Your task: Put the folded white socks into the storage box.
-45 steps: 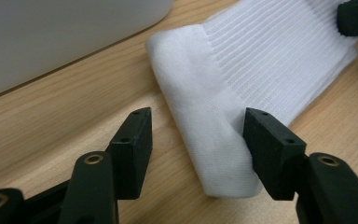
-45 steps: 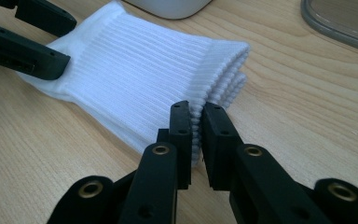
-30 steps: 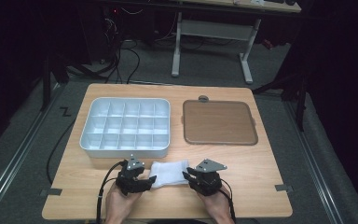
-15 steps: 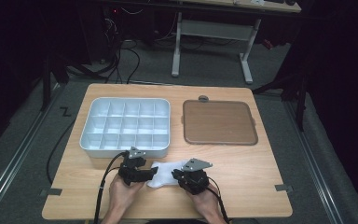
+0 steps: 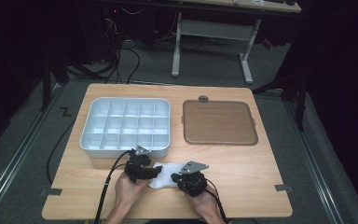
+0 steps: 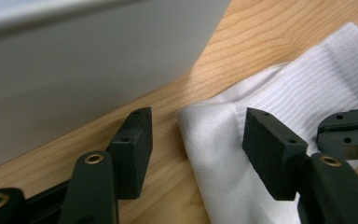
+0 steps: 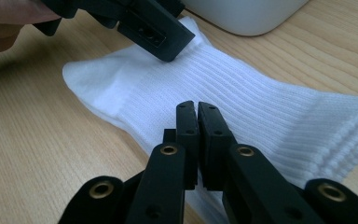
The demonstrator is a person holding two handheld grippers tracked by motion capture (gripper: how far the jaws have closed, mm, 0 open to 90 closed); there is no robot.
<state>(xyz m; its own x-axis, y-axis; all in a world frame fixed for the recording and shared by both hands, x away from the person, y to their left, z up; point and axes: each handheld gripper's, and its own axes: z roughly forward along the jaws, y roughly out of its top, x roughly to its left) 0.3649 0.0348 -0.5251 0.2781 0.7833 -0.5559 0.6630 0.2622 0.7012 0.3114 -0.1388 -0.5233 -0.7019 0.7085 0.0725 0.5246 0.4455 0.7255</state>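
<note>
A white ribbed sock (image 5: pixel 167 175) lies flat on the wooden table near the front edge, between my two grippers. My left gripper (image 5: pixel 154 170) is open, and in the left gripper view (image 6: pixel 198 140) its jaws straddle a folded corner of the sock (image 6: pixel 279 98). My right gripper (image 5: pixel 176 178) is shut; in the right gripper view (image 7: pixel 196 109) its jaws rest on top of the sock (image 7: pixel 261 98), with no fabric visible between them. The left gripper (image 7: pixel 156 30) hovers at the sock's far end in that view.
A white compartment tray (image 5: pixel 123 151) stands just behind the left gripper, its wall (image 6: pixel 74 70) close to the jaws. A brown flat tray (image 5: pixel 219 122) lies at the back right, with a small round object (image 5: pixel 203 98) behind it. Bare wood extends to the right.
Both grippers have moved inward toward each other over the sock, which they now cover at both ends. The sock itself has stayed where it was.
</note>
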